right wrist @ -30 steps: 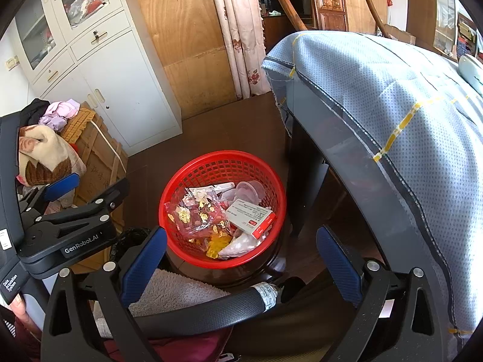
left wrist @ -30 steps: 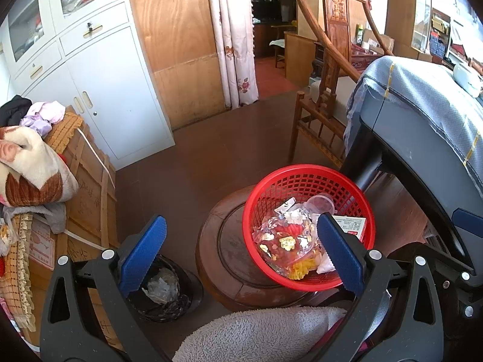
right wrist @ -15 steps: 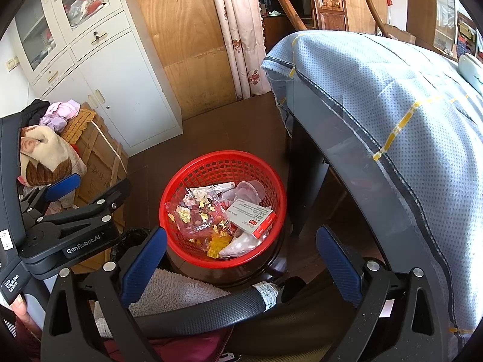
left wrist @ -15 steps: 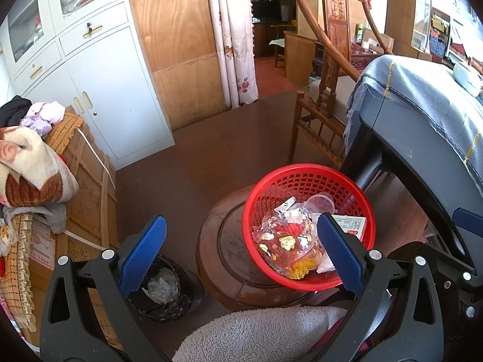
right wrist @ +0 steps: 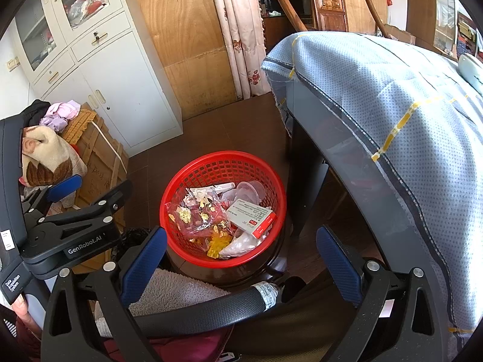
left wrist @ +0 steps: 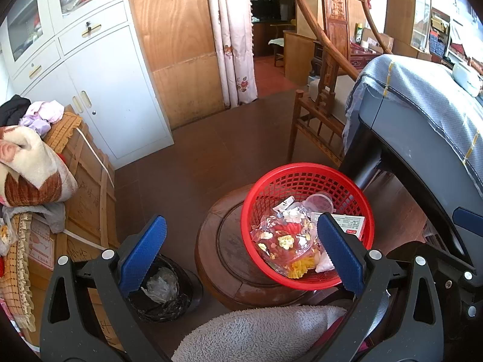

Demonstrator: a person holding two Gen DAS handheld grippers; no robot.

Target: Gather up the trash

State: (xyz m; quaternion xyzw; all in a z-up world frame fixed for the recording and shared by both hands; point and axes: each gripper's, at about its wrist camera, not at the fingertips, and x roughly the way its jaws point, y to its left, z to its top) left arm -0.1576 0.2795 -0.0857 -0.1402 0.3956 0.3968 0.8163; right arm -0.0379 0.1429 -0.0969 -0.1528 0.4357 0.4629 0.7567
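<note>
A red mesh basket (left wrist: 305, 178) (right wrist: 223, 163) stands on a round dark wooden stool (left wrist: 223, 241). It holds trash: a clear wrapper with gold and red bits (left wrist: 280, 238) (right wrist: 202, 214), a white and red box (left wrist: 350, 221) (right wrist: 252, 214), a clear plastic cup (left wrist: 320, 202) (right wrist: 249, 188). A black bin with a bag liner (left wrist: 164, 289) sits on the floor left of the stool. My left gripper (left wrist: 241, 256) is open and empty, above the stool. My right gripper (right wrist: 238, 265) is open and empty, near the basket's front. The left gripper body (right wrist: 69, 229) shows at left in the right wrist view.
A table with a blue cloth (left wrist: 422, 105) (right wrist: 392, 105) stands on the right. A wooden chair (left wrist: 326, 96) is behind the basket. A wooden crate with blankets (left wrist: 81, 175) is on the left, white cabinets (left wrist: 99, 84) behind. A grey fleecy cloth (left wrist: 256, 335) lies below the grippers.
</note>
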